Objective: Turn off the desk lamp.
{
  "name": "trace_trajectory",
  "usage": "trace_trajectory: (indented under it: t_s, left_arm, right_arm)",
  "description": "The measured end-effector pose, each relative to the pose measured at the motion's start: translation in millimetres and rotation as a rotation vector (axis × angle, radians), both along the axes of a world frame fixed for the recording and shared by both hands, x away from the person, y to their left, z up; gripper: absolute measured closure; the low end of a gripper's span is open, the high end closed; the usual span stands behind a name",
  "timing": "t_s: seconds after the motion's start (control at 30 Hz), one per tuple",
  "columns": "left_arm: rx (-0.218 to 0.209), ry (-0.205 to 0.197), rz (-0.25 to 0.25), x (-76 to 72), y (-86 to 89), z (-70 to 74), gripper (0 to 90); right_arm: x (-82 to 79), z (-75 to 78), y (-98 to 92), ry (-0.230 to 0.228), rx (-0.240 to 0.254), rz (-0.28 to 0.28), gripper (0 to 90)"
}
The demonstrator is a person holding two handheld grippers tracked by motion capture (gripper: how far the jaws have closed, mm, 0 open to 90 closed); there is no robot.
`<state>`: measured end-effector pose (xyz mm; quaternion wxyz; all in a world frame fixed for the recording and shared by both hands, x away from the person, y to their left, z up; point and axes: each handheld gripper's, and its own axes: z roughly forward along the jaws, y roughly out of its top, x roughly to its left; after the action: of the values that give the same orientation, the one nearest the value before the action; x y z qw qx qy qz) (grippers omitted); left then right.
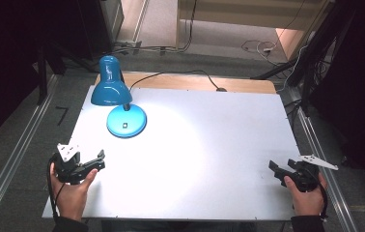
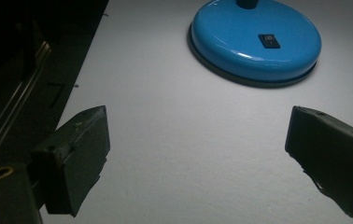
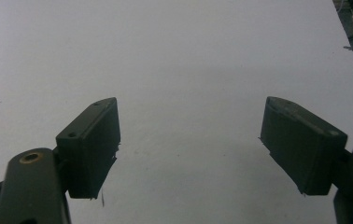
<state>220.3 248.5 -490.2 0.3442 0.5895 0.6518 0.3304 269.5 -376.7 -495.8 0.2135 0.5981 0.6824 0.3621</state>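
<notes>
A blue desk lamp (image 1: 111, 87) stands lit at the far left of the white table (image 1: 209, 135), its shade bent down over its round base (image 1: 126, 121). In the left gripper view the base (image 2: 255, 43) lies ahead with a small black switch (image 2: 270, 40) on top. My left gripper (image 1: 96, 161) is held at the table's near left, open and empty, well short of the base. Its jaws stand wide apart around bare table (image 2: 198, 154). At the near right my right gripper (image 1: 274, 170) is open too, nothing between its jaws (image 3: 191, 140).
The lamp's black cord (image 1: 180, 73) runs off the back edge over a wooden strip (image 1: 238, 85). Metal rails (image 1: 14, 154) flank both sides of the table. Cables (image 1: 260, 47) lie on the floor behind. Dark equipment stands at the far corners.
</notes>
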Motion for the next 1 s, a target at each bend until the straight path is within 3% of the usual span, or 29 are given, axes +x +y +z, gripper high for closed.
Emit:
trace_trajectory:
  t_s: [0.13,0.43,1.0]
  left_arm:
    - [-0.034,0.013,-0.013,4.2,-2.9,-2.0,7.1]
    - [-0.060,0.023,-0.036,10.9,-5.3,-3.0,7.1]
    - [-0.063,0.022,-0.056,19.4,-8.2,-3.4,7.2]
  right_arm:
    - [0.4,-0.5,0.4,0.000,-0.005,0.003,18.8]
    - [0.9,-0.8,0.8,0.005,-0.006,0.002,18.8]
    - [1.3,-1.4,2.0,0.009,-0.012,0.007,18.6]
